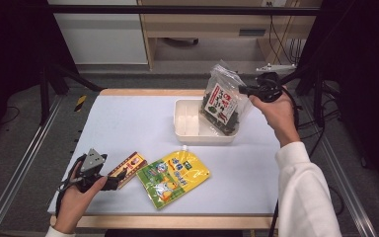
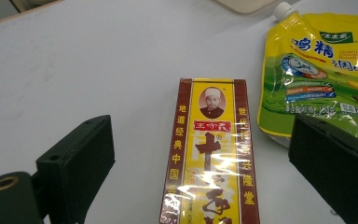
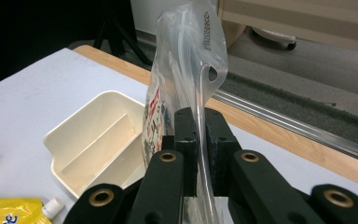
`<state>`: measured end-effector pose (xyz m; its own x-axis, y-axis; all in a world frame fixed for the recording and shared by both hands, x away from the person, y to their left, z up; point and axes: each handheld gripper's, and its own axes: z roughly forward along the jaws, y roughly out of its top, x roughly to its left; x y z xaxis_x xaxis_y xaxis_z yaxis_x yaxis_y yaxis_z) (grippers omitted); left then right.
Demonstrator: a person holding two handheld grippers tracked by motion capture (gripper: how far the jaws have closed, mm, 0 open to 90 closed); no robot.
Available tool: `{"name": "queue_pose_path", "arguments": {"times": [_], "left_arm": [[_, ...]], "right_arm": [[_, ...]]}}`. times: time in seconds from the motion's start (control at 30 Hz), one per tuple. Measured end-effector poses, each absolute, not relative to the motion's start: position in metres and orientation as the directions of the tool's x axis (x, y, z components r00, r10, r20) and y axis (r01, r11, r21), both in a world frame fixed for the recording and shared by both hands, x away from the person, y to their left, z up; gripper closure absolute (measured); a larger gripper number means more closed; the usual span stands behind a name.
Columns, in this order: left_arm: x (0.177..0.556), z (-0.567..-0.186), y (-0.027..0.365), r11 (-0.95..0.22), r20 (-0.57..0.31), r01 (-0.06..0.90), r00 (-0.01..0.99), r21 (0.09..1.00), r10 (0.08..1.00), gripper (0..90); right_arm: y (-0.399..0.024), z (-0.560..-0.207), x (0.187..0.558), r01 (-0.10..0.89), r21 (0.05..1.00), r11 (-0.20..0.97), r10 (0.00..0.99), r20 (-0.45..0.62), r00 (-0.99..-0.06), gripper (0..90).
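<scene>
The clear bag (image 1: 221,101) of dark dried food hung upright with its lower end inside the right compartment of the cream tray (image 1: 183,129), and my right gripper (image 1: 245,90) had its jaws pinched tight on the bag's plastic edge. Nearer to me, my left gripper (image 1: 121,176) rested low on the white table (image 1: 128,123) with its jaws spread wide on either side of the red and yellow box (image 1: 128,168), not touching it. The yellow spouted pouch (image 1: 173,177) lay flat just beside that box.
</scene>
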<state>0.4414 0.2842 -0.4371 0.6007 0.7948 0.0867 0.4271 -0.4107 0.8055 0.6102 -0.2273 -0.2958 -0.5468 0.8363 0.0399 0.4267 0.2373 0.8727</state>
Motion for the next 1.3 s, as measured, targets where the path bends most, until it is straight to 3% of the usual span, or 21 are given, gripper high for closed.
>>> {"name": "queue_pose_path", "arguments": {"times": [0.2, 0.57, 0.6, 0.67, 0.93, 1.13, 1.3], "left_arm": [[0.442, -0.437, 0.286, -0.41, 0.089, 0.428, 0.596, 0.805, 0.798, 6.3], [0.444, -0.439, 0.286, -0.409, 0.089, 0.432, 0.594, 0.804, 0.8, 6.2], [0.444, -0.439, 0.286, -0.41, 0.088, 0.433, 0.594, 0.803, 0.799, 6.2], [0.444, -0.439, 0.287, -0.411, 0.089, 0.433, 0.594, 0.802, 0.799, 6.2], [0.445, -0.439, 0.289, -0.407, 0.088, 0.435, 0.589, 0.803, 0.803, 6.2], [0.445, -0.441, 0.289, -0.408, 0.09, 0.438, 0.587, 0.801, 0.805, 6.2], [0.444, -0.441, 0.29, -0.401, 0.088, 0.433, 0.583, 0.807, 0.808, 6.2]], "right_arm": [[-0.227, -0.295, 0.608, 0.429, 0.874, 0.227, 0.837, 0.049, -0.545, 79.0], [-0.224, -0.291, 0.6, 0.398, 0.895, 0.2, 0.837, 0.055, -0.544, 49.2], [-0.222, -0.291, 0.598, 0.388, 0.9, 0.199, 0.842, 0.046, -0.538, 43.2], [-0.221, -0.291, 0.596, 0.381, 0.902, 0.204, 0.842, 0.037, -0.538, 41.9], [-0.217, -0.282, 0.58, 0.34, 0.921, 0.19, 0.844, 0.024, -0.536, 23.1], [-0.221, -0.275, 0.555, 0.291, 0.934, 0.206, 0.855, -0.027, -0.518, 11.7], [-0.228, -0.276, 0.535, 0.268, 0.942, 0.204, 0.866, -0.046, -0.498, 8.2]]}}
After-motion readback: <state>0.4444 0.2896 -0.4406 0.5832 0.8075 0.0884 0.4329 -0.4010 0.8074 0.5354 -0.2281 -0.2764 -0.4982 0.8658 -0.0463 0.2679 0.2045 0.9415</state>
